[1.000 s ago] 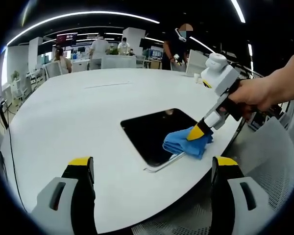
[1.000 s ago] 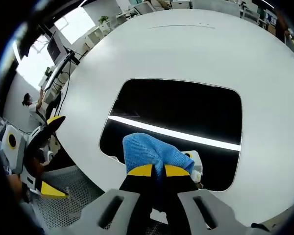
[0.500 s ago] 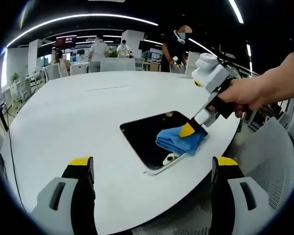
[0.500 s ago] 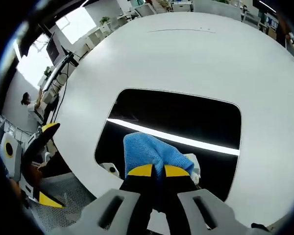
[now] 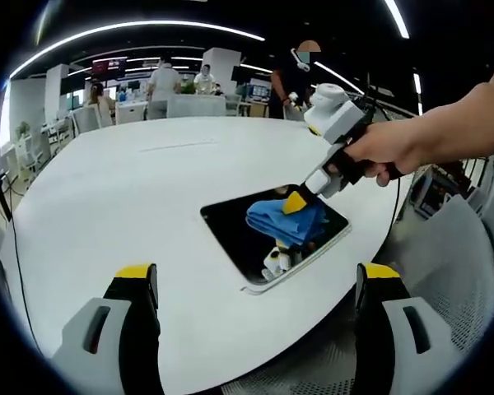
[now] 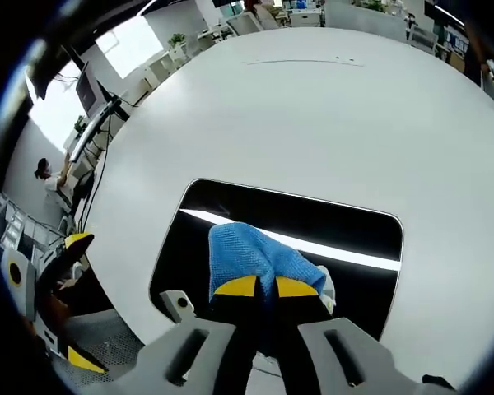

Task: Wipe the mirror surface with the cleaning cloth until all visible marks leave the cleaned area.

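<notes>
- The dark, shiny, flat mirror with rounded corners [image 6: 313,226] lies flat on the big round white worktop [image 6: 313,107], close to the worktop's near edge.
- In the right gripper view the mirror's long side runs across, from 9 o'clock to 3 o'clock. A bright line of light is reflected along it.
- The soft blue cleaning cloth [image 6: 247,259] sits bunched on the mirror, on the part nearest the person.
- The right hand-held gripper [image 6: 258,286] has its yellow-tipped jaws squeezed together on the cloth and presses it onto the glass.
- From this hand-held gripper, most of the bare mirror lies ahead at 12 o'clock and out toward 3 o'clock. I think the next wipes should go that way.
- In the left gripper view, the cloth [image 5: 286,220] is on the mirror [image 5: 239,230] at about 1 o'clock, and a person's hand [image 5: 387,148] holds the right hand-held gripper [image 5: 296,202].
- The left hand-held gripper [image 5: 255,284] has its jaws wide apart and holds nothing. It hangs well back from the mirror, so the right one is much nearer.
- I cannot see any marks on the glass; it is too dark to tell.
</notes>
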{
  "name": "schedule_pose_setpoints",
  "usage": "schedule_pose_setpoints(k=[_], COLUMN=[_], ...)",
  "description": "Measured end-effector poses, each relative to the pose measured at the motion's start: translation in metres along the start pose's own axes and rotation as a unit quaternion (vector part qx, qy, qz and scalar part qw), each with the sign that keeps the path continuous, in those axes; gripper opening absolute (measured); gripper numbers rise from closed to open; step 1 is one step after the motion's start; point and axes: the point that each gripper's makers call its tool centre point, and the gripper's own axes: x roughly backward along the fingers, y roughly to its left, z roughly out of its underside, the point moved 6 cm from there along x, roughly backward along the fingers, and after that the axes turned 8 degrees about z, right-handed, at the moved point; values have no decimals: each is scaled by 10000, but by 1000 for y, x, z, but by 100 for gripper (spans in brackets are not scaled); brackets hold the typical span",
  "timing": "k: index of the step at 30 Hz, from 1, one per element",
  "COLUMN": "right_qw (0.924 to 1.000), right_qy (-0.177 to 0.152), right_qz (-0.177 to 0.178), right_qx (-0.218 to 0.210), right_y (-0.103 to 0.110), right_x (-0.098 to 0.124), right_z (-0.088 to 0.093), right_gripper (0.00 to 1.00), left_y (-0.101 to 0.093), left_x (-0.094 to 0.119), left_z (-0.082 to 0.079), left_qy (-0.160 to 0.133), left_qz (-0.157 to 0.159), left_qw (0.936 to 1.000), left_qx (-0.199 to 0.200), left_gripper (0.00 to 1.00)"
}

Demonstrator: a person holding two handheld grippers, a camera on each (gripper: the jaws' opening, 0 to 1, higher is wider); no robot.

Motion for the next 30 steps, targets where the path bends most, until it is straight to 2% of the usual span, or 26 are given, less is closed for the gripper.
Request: schedule_pose_setpoints(k=[6,10,20,30], right_qw=[10000,9996,9999,9999], right_qy=[-20,-71,-84,-49], right_qz=[17,54,44,9], right_qx=[13,249,133,116], right_y=[-6,-6,-14,-16], right_x=[-10,-11,-20,-24], right_z=[-16,-22,-41,-51], right_gripper=[1,1,1,1], left_y=[1,2,-1,1], left_x=[0,0,-1,-2], left_z=[0,1,3,4], left_qy=[10,20,57,56], left_qz=[-24,-29,10,-52], left_qw=[10000,10000,10000,10000], left_qx=[35,34,-2,23], left_gripper=[99,99,99,99])
